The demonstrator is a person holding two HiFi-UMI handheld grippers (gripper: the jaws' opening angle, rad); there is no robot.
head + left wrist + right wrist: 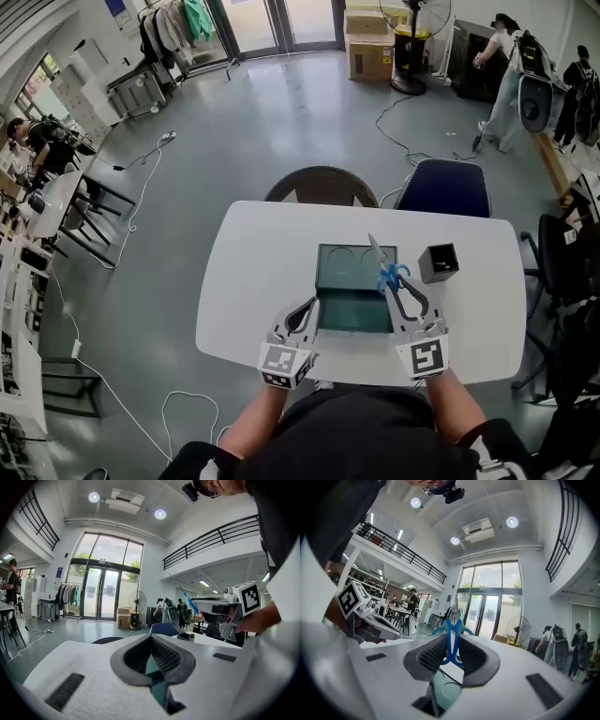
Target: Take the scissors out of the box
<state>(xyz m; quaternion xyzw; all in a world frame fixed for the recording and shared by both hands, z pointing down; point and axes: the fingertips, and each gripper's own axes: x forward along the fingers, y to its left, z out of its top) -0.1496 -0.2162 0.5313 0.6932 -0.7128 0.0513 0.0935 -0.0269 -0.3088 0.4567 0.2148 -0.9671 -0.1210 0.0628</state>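
Note:
A dark green box (354,302) stands open in the middle of the white table (253,281), its lid raised at the far side. My right gripper (401,292) is shut on the blue-handled scissors (388,274), held above the box's right edge with the blades pointing up and away. In the right gripper view the scissors (451,637) stand upright between the pads, with the box's inside (445,691) below. My left gripper (309,309) is at the box's left wall. In the left gripper view its pads pinch the green wall (154,677).
A small black open container (438,262) sits on the table right of the box. Two chairs (322,185) (442,187) stand at the table's far side. People are at the far right of the room, and cables lie on the floor.

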